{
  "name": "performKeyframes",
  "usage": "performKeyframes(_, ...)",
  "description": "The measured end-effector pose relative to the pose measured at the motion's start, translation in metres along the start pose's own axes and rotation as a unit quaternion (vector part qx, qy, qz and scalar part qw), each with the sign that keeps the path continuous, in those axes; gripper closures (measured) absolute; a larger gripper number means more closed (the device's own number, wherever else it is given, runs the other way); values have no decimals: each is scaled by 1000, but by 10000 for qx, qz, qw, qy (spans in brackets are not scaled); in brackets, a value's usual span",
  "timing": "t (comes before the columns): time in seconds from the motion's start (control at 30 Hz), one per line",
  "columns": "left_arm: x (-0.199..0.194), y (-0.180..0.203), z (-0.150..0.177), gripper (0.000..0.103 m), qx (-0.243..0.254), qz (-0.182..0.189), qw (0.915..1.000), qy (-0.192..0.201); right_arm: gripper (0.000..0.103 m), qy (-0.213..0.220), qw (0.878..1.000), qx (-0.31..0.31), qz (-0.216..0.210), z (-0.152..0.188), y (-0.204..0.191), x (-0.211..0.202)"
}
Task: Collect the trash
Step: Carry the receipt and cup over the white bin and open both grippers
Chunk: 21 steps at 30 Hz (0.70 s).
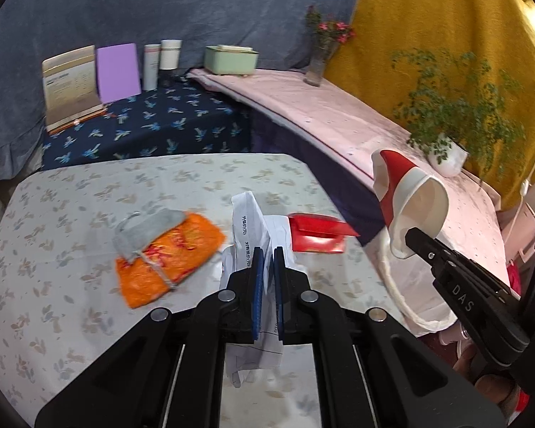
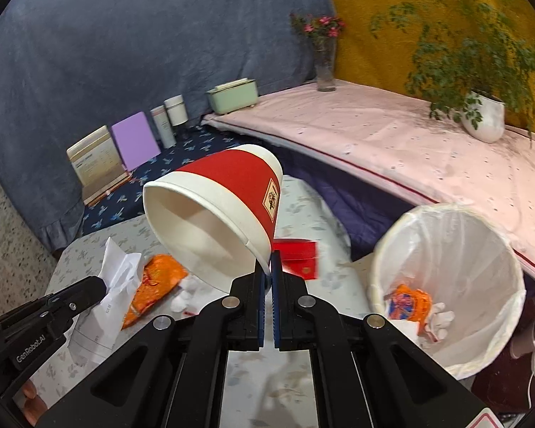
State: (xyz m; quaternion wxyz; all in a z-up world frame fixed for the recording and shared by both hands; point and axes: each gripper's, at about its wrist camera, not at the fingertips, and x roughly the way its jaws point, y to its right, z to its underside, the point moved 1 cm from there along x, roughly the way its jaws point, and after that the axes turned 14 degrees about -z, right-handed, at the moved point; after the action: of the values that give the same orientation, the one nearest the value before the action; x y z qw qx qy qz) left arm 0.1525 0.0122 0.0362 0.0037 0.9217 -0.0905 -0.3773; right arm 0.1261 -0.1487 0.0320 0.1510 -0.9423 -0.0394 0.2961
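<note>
Nearest the left camera, the left gripper (image 1: 268, 249) is clenched on a crumpled sheet of paper (image 1: 248, 221); the sheet runs between the blue pads and hangs out below them, so its lower part is hidden behind the black arms. The printing on it is too small to read. Nearest the right camera, the right gripper (image 2: 268, 255) is pinched tight on the rim of a red and white paper cup (image 2: 228, 210), which tilts with its mouth toward the lens; its base is out of sight.

On the flowered table (image 1: 53, 285) lie an orange wrapper (image 1: 167, 260), blurred, with a grey scrap (image 1: 142, 232) on top, and a red envelope (image 1: 317, 235), partly covered by the cup in the right view. The trash bin (image 2: 446, 235), lined with a white bag, stands just beside the table's right edge; an orange wrapper and white scraps lie inside. In the left view the bin is mostly hidden by the cup and right gripper.
</note>
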Motion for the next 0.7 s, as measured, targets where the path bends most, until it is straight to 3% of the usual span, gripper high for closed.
performKeyframes(0.37,-7,98,3,97,631,480,9968,68,100,238,9980,463,350,3,69,-41)
performKeyframes(0.7,-6,156,11,97,1019,721,9922,16,100,344,9946,767,604,10,116,-66)
